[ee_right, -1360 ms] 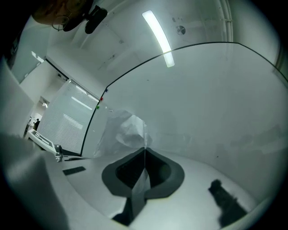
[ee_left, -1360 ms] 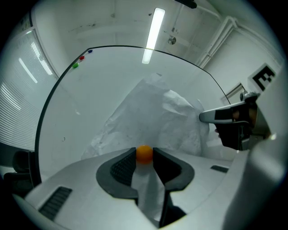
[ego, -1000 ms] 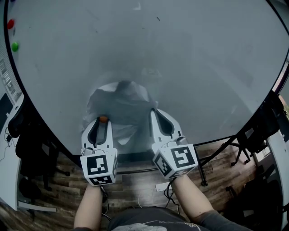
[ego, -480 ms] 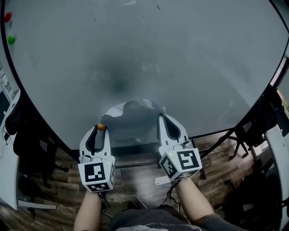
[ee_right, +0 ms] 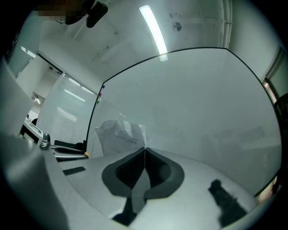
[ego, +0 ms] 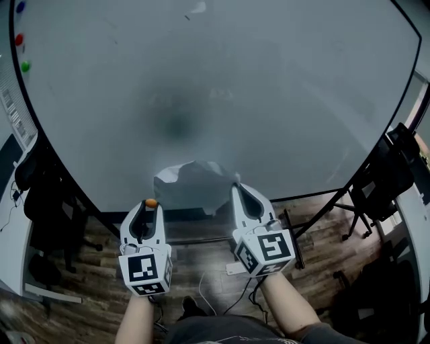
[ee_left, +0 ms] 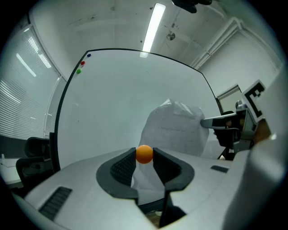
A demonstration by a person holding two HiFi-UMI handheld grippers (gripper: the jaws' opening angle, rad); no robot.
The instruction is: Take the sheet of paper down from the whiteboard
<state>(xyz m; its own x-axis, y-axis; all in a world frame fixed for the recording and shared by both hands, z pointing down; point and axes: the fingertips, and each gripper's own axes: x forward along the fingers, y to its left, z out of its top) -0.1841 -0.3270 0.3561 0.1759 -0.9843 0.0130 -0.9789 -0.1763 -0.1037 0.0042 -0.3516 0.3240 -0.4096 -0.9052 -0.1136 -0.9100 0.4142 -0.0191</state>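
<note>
My left tongs (ego: 150, 203) and right tongs (ego: 236, 189) are pale grey with black pads, and their cubes (ego: 146, 269) bear black-and-white square markers. An orange ball (ee_left: 144, 154) stands out against the white, faintly printed sheet of paper (ego: 195, 185). The whiteboard (ego: 269, 101) is grey-white and black-rimmed, with a blue dot (ego: 20, 7), a red dot (ego: 19, 39) and a green dot (ego: 25, 66). The floor (ego: 94, 282) shows brown wood planks.

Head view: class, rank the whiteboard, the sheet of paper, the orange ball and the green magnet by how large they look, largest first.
1. whiteboard
2. sheet of paper
3. orange ball and green magnet: they look about alike, and the ball is nearer the camera, so I leave them unranked.
</note>
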